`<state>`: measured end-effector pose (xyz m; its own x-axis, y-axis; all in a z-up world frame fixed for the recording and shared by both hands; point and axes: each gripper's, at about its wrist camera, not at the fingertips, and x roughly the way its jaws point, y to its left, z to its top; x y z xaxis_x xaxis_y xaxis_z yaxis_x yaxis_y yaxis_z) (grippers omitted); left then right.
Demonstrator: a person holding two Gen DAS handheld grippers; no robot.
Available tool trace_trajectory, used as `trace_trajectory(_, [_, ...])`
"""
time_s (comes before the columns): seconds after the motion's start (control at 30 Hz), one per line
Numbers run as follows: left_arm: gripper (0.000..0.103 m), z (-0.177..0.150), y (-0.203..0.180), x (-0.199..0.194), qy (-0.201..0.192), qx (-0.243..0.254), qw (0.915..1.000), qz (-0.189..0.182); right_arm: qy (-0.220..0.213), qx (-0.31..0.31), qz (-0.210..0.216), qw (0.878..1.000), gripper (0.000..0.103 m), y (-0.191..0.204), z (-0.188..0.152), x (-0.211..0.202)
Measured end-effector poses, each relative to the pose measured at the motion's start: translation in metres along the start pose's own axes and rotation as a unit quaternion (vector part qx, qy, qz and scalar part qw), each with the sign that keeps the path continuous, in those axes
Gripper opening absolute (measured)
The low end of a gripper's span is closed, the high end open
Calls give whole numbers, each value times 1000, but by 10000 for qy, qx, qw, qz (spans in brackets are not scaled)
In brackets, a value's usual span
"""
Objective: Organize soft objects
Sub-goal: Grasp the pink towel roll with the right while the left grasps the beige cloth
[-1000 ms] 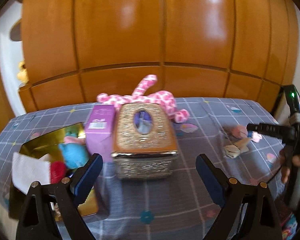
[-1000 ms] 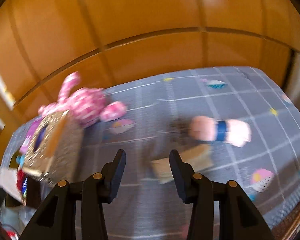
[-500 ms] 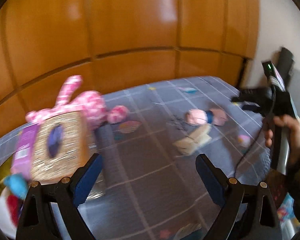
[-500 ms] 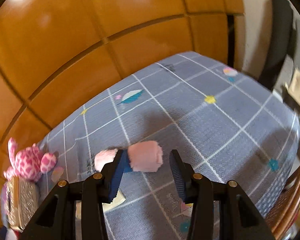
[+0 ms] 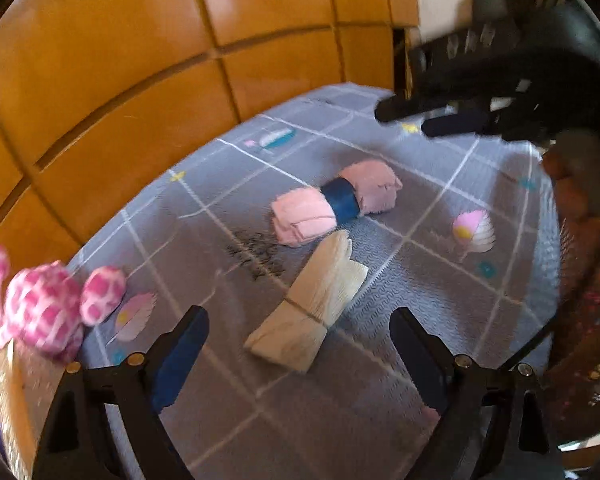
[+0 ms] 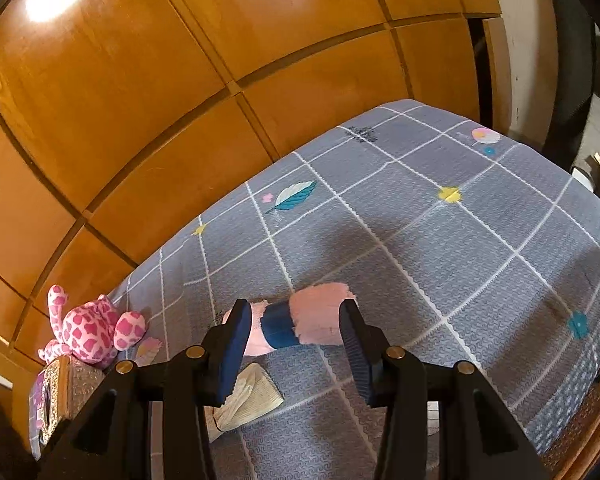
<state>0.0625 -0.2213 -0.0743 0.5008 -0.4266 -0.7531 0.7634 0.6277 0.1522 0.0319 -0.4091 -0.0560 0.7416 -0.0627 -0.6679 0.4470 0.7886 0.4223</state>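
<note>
The right hand-held gripper, jaws apart around the pink towel roll lying on the table, should probably close squarely on its blue band, clear of the beige cloth.

A home room: wood-panelled wall, a worktop under a grey grid-patterned cloth, and a pink spotted plush toy to the tool's left.
</note>
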Motion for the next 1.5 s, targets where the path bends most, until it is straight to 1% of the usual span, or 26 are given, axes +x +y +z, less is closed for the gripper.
trace_trajectory(0.1, [86, 5, -9, 25, 191, 255, 9995, -16, 27, 45, 40, 10000, 46, -1, 1, 1])
trace_trajectory(0.17, [73, 7, -12, 40, 301, 357, 9989, -50, 36, 83, 70, 9999, 46, -2, 1, 1])
trace_trajectory(0.2, [56, 7, -13, 48, 375, 386, 9985, -82, 45, 100, 70, 9999, 46, -3, 1, 2])
trace_trajectory(0.23, [52, 6, -13, 56, 455, 389, 9982, -74, 56, 115, 84, 9999, 46, -4, 1, 2])
trace_trajectory(0.3, [49, 4, -8, 68, 626, 187, 9976, -227, 106, 112, 107, 9998, 46, -3, 1, 4])
trace_trajectory(0.37, [38, 2, 6, 63, 486, -295, 9972, -494, 170, 38, 88, 9998, 46, 0, 1, 6])
trace_trajectory(0.4, [30, 1, 12, 60, 462, -484, 9959, -611, 273, -53, 124, 9995, 47, 3, 0, 9])
trace_trajectory(0.5, [22, -4, 28, 46, 334, -918, 9926, -716, 860, -652, 91, 9941, 51, 19, -2, 26])
trace_trajectory(0.57, [19, -8, 37, 34, 266, -1158, 9893, -841, 1237, -1146, 137, 9856, 52, 35, 0, 36])
trace_trajectory(0.6, [19, -11, 40, 29, 241, -1220, 9886, -852, 1412, -1622, 123, 9765, 52, 47, 0, 41])
trace_trajectory(0.67, [19, -16, 44, 24, 261, -1349, 9870, -839, 1538, -2658, -229, 9514, 56, 71, -2, 46])
trace_trajectory(0.7, [19, -19, 46, 20, 271, -1431, 9855, -868, 1624, -3224, -390, 9317, 63, 83, -6, 50])
trace_trajectory(0.73, [19, -24, 48, 18, 282, -1514, 9840, -892, 1683, -3639, -517, 9147, 64, 90, -10, 54])
trace_trajectory(0.77, [19, -27, 51, 17, 314, -1588, 9826, -915, 1723, -4185, -750, 8886, 64, 99, -17, 61])
trace_trajectory(0.83, [19, -32, 53, 19, 354, -1720, 9801, -926, 1757, -4707, -1037, 8584, 64, 103, -23, 76])
trace_trajectory(0.9, [19, -34, 56, 21, 367, -1826, 9783, -912, 1928, -5017, -1219, 8344, 64, 103, -29, 97])
trace_trajectory(0.97, [19, -34, 57, 21, 389, -1920, 9764, -906, 2095, -5088, -1326, 8244, 64, 100, -30, 117])
trace_trajectory(1.0, [19, -33, 57, 22, 408, -1919, 9763, -912, 2099, -5056, -1369, 8255, 64, 99, -28, 125])
trace_trajectory(1.07, [19, -33, 57, 22, 409, -1908, 9766, -907, 2099, -4938, -1324, 8334, 61, 95, -25, 134])
trace_trajectory(1.1, [19, -33, 58, 24, 394, -1925, 9761, -930, 2079, -4875, -1260, 8386, 52, 93, -23, 135])
trace_trajectory(1.13, [19, -34, 58, 25, 397, -1924, 9756, -976, 2027, -4858, -1240, 8411, 52, 91, -22, 135])
trace_trajectory(1.17, [19, -34, 57, 25, 357, -1915, 9761, -964, 1977, -4844, -1230, 8433, 45, 89, -21, 134])
trace_trajectory(1.27, [19, -38, 56, 23, 279, -1898, 9771, -920, 1832, -4641, -1180, 8586, 40, 85, -16, 125])
trace_trajectory(1.33, [18, -39, 57, 20, 281, -1981, 9756, -909, 1696, -4454, -1114, 8720, 40, 86, -13, 113])
trace_trajectory(1.4, [17, -41, 59, 15, 243, -2097, 9735, -881, 1717, -4109, -927, 8906, 41, 86, -8, 97])
trace_trajectory(1.5, [17, -41, 57, 4, 125, -2069, 9750, -795, 1722, -3606, -726, 9138, 41, 93, -7, 80])
